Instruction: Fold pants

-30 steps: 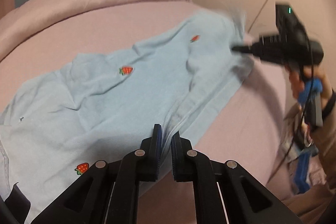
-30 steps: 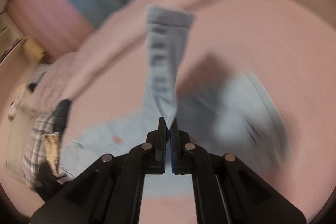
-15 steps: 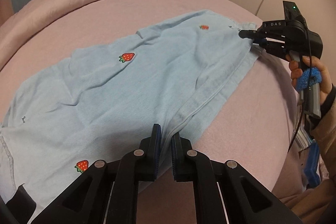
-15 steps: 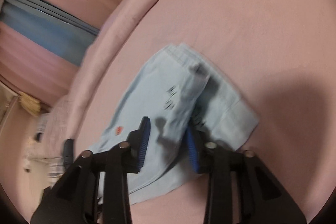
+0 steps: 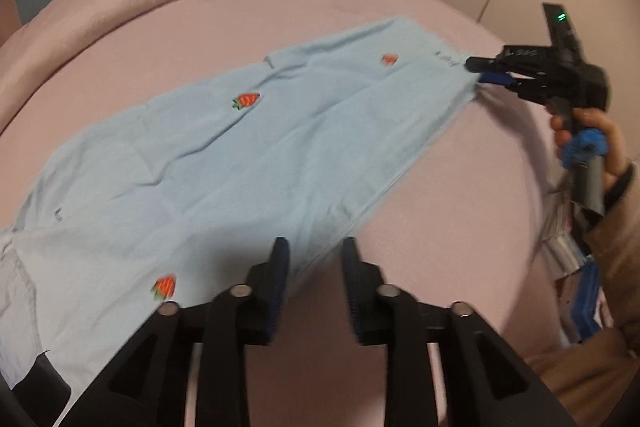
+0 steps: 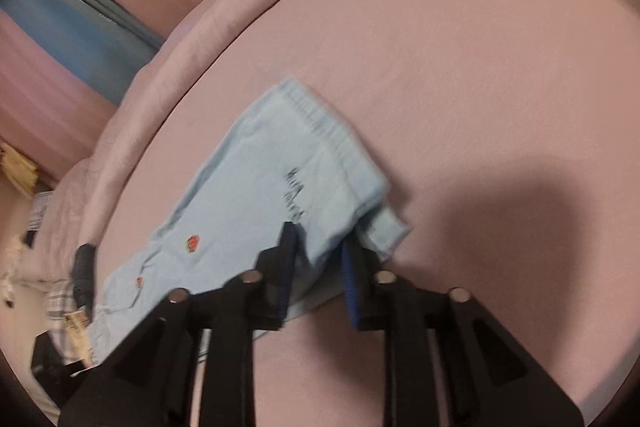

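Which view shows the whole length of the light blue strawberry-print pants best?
The left wrist view: the light blue strawberry-print pants stretch across the pink bed, four strawberries visible. The right wrist view shows mainly one bunched end with dark lettering.

The left wrist view looks steeply down past its own black gripper (image 5: 314, 267) along the light blue strawberry-patterned cotton pants (image 5: 248, 163) on the pink-sheeted bed (image 5: 460, 227), close to one end, with the right gripper (image 5: 480, 71) at the far end. The right wrist view looks down from that opposite end, close over the hem. Both share the pants and bed.
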Motion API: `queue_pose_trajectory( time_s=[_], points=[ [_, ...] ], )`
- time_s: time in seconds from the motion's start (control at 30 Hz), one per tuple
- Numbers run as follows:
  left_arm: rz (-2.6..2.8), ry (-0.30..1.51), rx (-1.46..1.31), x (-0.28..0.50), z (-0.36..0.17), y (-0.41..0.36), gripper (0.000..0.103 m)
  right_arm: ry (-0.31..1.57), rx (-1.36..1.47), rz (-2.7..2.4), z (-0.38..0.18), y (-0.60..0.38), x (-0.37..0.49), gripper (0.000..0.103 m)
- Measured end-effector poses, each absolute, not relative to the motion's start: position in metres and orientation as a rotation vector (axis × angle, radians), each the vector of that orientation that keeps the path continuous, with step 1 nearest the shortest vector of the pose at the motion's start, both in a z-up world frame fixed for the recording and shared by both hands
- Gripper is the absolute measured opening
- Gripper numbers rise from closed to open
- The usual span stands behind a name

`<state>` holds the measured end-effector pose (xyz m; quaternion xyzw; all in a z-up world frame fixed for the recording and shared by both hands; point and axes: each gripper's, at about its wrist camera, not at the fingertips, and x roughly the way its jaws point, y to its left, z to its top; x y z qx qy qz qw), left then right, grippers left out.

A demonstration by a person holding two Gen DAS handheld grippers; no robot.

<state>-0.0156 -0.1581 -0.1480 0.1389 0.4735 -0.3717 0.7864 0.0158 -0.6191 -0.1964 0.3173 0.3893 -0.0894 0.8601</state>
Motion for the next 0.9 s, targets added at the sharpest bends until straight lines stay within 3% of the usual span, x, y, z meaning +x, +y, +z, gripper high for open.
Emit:
queue_pose_trajectory(
  time_s=[0.07, 0.13, 0.3, 0.43, 0.47, 0.6, 0.9],
  points=[
    [-0.831, 0.991, 0.233, -0.024, -0.133, -0.14, 0.047, 0.794, 0.601, -0.285, -0.184, -0.625, 0.003, 0.038],
    [-0.819, 0.963, 0.152, -0.022, -0.125, -0.12, 0.054, 0.743, 0.473, -0.411, -0.166, -0.624, -0.001, 0.038],
    [-0.593, 0.946, 0.045, 0.014, -0.137, -0.088, 0.054, 0.685, 0.342, -0.135, -0.15, -0.587, 0.013, 0.036],
    [-0.403, 1.083, 0.031, 0.033, -0.186, -0.071, 0.054, 0.855, 0.17, -0.091, -0.189, -0.552, 0.036, 0.036],
    [-0.415, 1.04, 0.032, 0.031, -0.184, -0.073, 0.054, 0.919, 0.148, -0.104, -0.206, -0.552, 0.04, 0.036],
    [-0.441, 1.039, 0.093, 0.024, -0.18, -0.078, 0.054, 0.872, 0.094, -0.1, -0.214, -0.559, 0.021, 0.036],
    [-0.449, 0.941, -0.011, 0.08, -0.143, -0.081, 0.054, 0.844, 0.147, 0.014, -0.164, -0.526, 0.066, 0.041]
  ],
)
